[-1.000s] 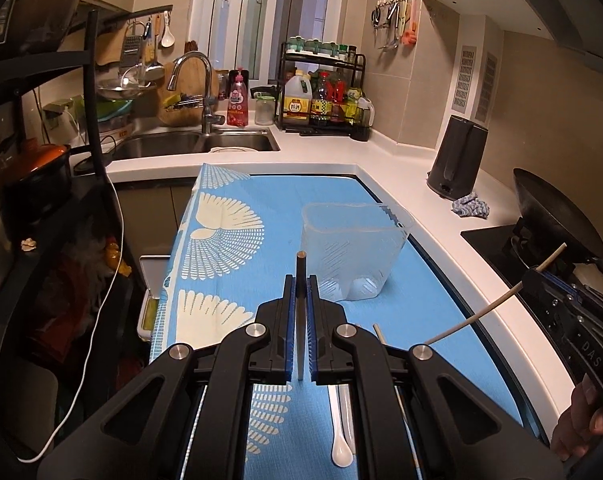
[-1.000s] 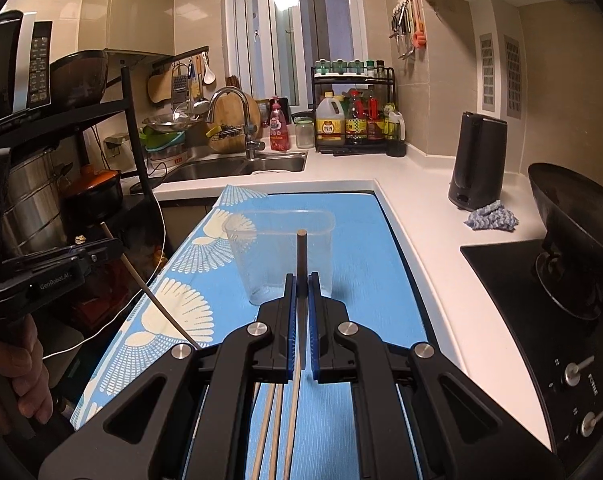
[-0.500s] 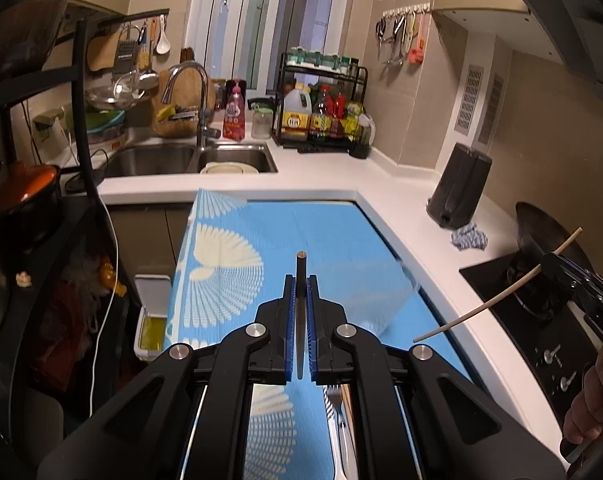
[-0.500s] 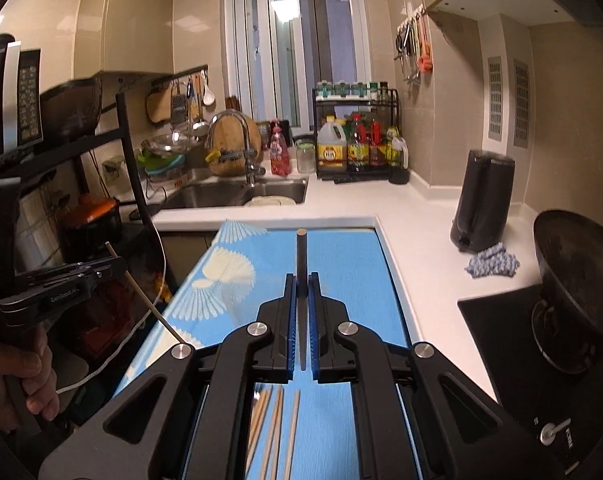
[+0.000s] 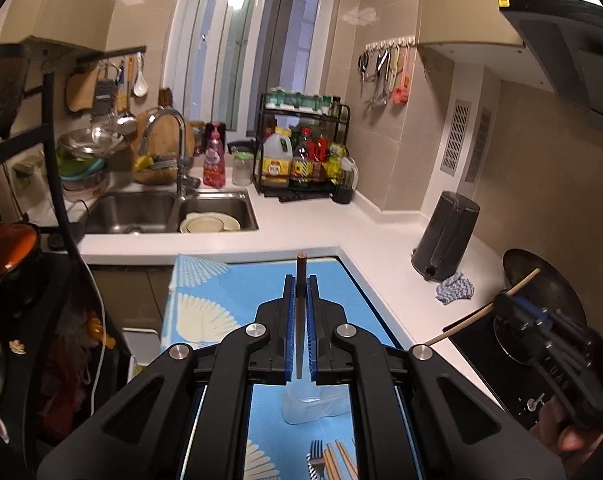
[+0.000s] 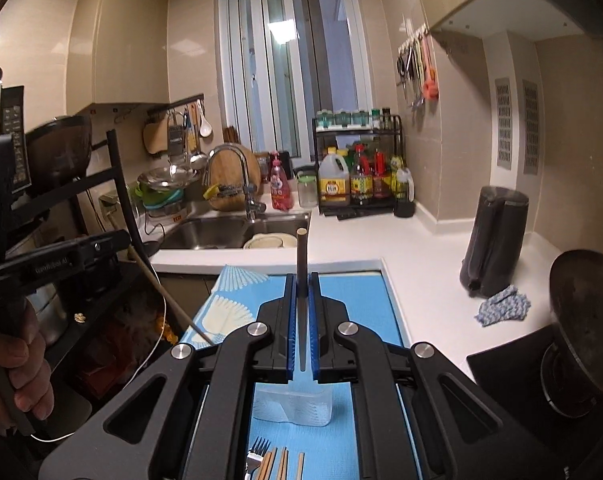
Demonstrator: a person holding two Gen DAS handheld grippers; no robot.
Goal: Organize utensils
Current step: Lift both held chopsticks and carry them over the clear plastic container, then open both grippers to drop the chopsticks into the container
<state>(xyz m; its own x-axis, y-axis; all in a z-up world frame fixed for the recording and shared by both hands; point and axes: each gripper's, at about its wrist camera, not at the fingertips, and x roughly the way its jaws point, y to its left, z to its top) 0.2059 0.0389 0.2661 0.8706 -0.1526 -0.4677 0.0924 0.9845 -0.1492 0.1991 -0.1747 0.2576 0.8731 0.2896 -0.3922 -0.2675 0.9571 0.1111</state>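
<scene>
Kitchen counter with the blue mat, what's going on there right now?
A person holds a two-finger gripper in each hand above the blue patterned mat. The left gripper is shut on a thin dark-tipped wooden chopstick, and the right gripper is shut on a second dark-tipped chopstick. Below them stands a clear plastic container, with nothing visible inside. A metal fork and several loose wooden chopsticks lie on the mat beside it.
</scene>
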